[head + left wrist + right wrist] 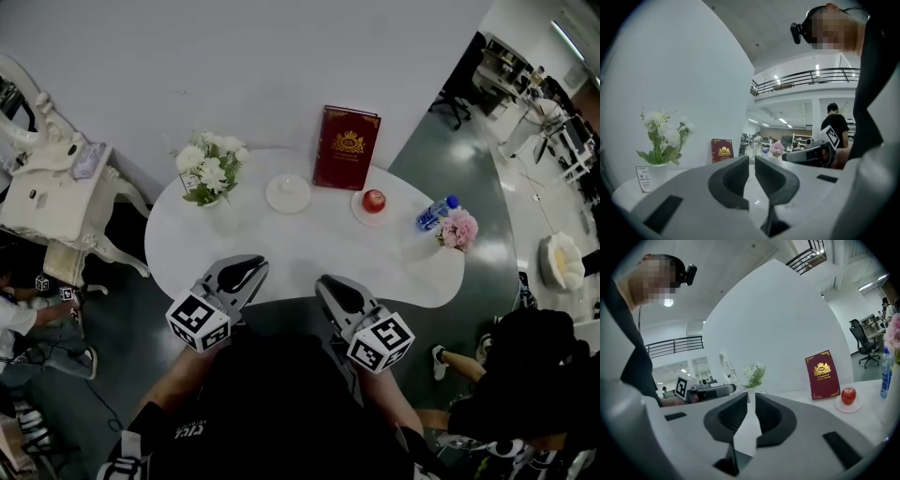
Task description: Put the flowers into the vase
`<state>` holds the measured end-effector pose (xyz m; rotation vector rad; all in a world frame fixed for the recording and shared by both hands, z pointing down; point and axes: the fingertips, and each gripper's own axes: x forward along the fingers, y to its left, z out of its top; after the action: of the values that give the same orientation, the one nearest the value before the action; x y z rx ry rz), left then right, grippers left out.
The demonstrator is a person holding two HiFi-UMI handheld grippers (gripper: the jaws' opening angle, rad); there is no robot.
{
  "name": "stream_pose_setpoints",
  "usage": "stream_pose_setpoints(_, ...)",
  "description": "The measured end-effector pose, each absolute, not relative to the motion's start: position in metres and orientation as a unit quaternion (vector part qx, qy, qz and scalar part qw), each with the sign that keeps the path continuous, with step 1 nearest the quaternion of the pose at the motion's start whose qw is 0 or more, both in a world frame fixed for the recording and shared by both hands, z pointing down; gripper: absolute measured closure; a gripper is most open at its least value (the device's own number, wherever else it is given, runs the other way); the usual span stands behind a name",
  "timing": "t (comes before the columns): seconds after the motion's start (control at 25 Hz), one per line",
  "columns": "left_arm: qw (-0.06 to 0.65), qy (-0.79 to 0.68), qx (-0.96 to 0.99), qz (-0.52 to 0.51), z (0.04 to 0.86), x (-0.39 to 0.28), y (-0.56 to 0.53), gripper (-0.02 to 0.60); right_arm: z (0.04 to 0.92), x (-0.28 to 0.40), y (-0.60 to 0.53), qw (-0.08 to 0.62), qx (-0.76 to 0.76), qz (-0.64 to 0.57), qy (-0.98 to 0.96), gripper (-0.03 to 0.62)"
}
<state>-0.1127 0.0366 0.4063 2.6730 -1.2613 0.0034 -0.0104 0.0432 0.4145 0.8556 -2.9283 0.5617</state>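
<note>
Both grippers hang at the bench's near edge, lower centre of the head view: left gripper (251,267) and right gripper (328,284) side by side but apart, tips just over the rim. I read each pair of jaws in its own view as narrow, a thin slit with nothing between. Ahead of them the white bench (281,251) is bare up to the row of things along its far side, so there is open room to travel forward. At the bench's upper left the white flowers (211,167) stand in a pale vase (223,216). Centre: a small white dish (288,193) and an upright red book (346,147) against the wall. To the right, an apple (373,200) on a plate, then a water bottle (436,213) just beside the pink flowers (458,228) near the right-hand edge. Only the left gripper view shows a printed card (643,178) beside the vase. Only the right gripper view, at its right border, shows a pale vessel under the pink flowers. Only the head view shows the bench's outline and a white ornate chair (56,202) close off its left end.
</note>
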Motion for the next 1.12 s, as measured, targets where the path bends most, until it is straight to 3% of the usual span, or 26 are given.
stream_pose_setpoints(0.4, 0.127, -0.412, 0.902, -0.021, 0.411, -0.115, 0.031, 0.535, 0.42, -0.015, 0.042, 0.032, 0.28, 0.179, -0.943, 0.537)
stream_pose_setpoints(1.12, 0.115, -0.412, 0.904, -0.004, 0.418, -0.118, 0.029, 0.535, 0.427, -0.03, 0.04, 0.061, 0.268, 0.161, -0.948, 0.568)
